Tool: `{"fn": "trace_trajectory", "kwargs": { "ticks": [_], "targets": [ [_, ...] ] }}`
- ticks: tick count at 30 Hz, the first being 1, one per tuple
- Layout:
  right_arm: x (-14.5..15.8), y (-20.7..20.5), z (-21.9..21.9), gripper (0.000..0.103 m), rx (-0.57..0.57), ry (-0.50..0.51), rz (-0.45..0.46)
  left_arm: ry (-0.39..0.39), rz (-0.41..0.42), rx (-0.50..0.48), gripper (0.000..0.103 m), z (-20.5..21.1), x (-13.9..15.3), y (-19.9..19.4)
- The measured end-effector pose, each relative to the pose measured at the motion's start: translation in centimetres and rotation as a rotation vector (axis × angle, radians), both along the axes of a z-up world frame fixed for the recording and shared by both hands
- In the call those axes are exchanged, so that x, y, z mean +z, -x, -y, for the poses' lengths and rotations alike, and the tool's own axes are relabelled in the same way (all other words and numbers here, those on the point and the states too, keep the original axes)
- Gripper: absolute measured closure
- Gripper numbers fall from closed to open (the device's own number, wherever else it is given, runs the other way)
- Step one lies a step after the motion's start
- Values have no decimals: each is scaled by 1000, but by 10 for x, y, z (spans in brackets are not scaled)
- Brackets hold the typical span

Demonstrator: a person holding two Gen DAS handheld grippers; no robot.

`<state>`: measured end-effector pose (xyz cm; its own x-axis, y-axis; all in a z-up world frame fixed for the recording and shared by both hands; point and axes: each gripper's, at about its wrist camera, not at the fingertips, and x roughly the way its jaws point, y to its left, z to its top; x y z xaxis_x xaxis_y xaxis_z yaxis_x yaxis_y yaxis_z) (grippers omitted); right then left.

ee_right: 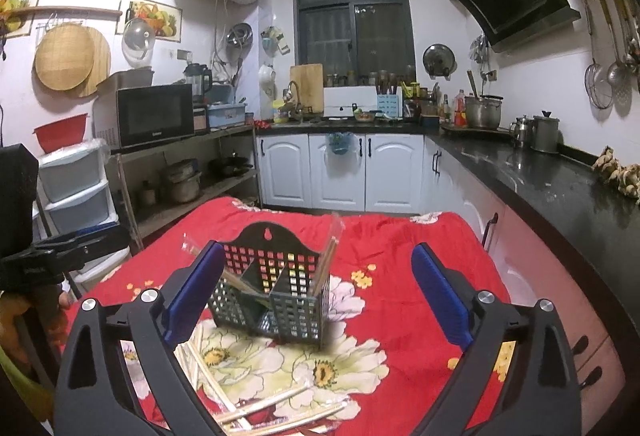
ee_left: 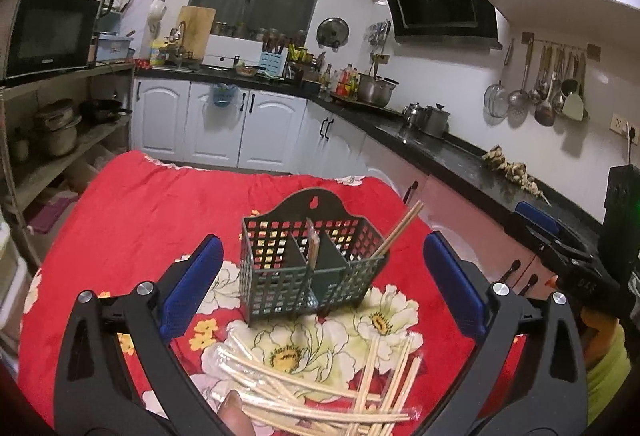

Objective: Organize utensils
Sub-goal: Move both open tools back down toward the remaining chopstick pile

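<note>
Home kitchen, table under a red floral cloth (ee_left: 132,220). Nearest, in front of the holder (ee_left: 312,268): loose chopsticks (ee_left: 320,392), some in clear sleeves. Left gripper (ee_left: 324,288) spread wide, empty; right gripper (ee_right: 320,296) likewise. Best to pinch one pair mid-length, lift clear of the pile, tip upright, lower into a free compartment. Two sticks already lean inside the holder. Beyond the holder, microwave (ee_right: 154,116): its label too small to read.
</note>
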<state>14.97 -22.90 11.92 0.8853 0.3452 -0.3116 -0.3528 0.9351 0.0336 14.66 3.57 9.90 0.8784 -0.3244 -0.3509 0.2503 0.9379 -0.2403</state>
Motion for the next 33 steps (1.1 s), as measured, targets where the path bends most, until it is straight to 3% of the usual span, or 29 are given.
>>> {"fn": "trace_trajectory", "kwargs": {
  "ticks": [33],
  "targets": [
    [-85, 6, -3, 11, 10, 85, -187, 64, -255, 94, 11, -51, -88, 12]
  ]
}}
